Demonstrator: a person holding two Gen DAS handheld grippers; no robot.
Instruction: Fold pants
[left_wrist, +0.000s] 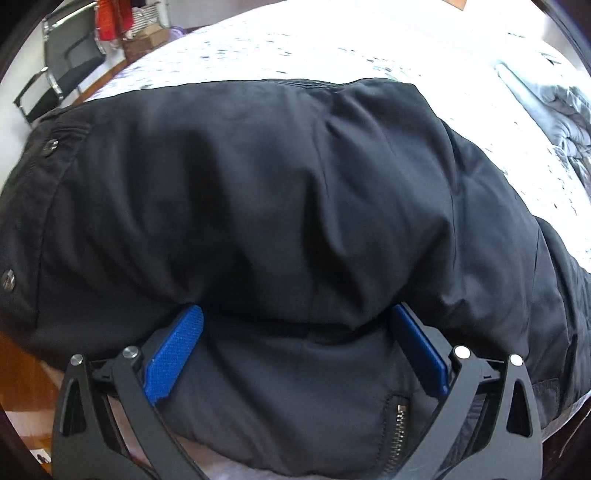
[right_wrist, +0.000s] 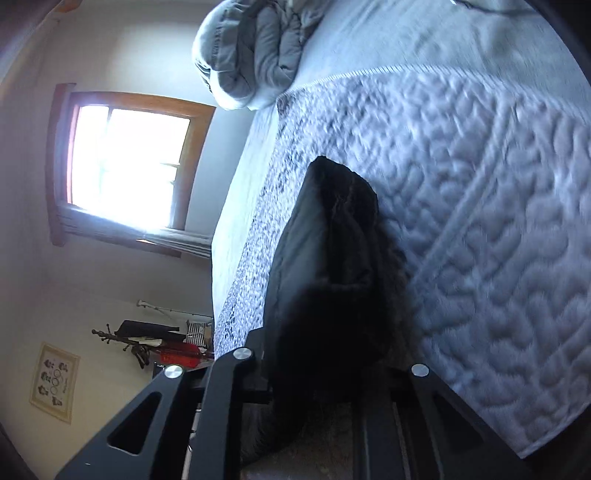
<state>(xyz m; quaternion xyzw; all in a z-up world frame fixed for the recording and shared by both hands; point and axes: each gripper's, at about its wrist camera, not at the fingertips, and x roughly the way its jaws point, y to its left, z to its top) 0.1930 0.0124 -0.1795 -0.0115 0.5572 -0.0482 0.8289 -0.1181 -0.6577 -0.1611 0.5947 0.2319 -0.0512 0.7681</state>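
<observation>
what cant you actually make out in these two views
- Right wrist view: the right gripper fingertips and pads, buried in the black pants; motion blur smears the fabric.
- Left wrist view: the pants' legs, cut off by the frame edges.
- Left wrist view: the left gripper's fingertips, under a fabric fold.

One pants, two grippers, perhaps one quilt

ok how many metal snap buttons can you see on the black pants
2, both on the black pants near the left edge of the left wrist view: one upper, one lower. Folds may hide others.
</observation>
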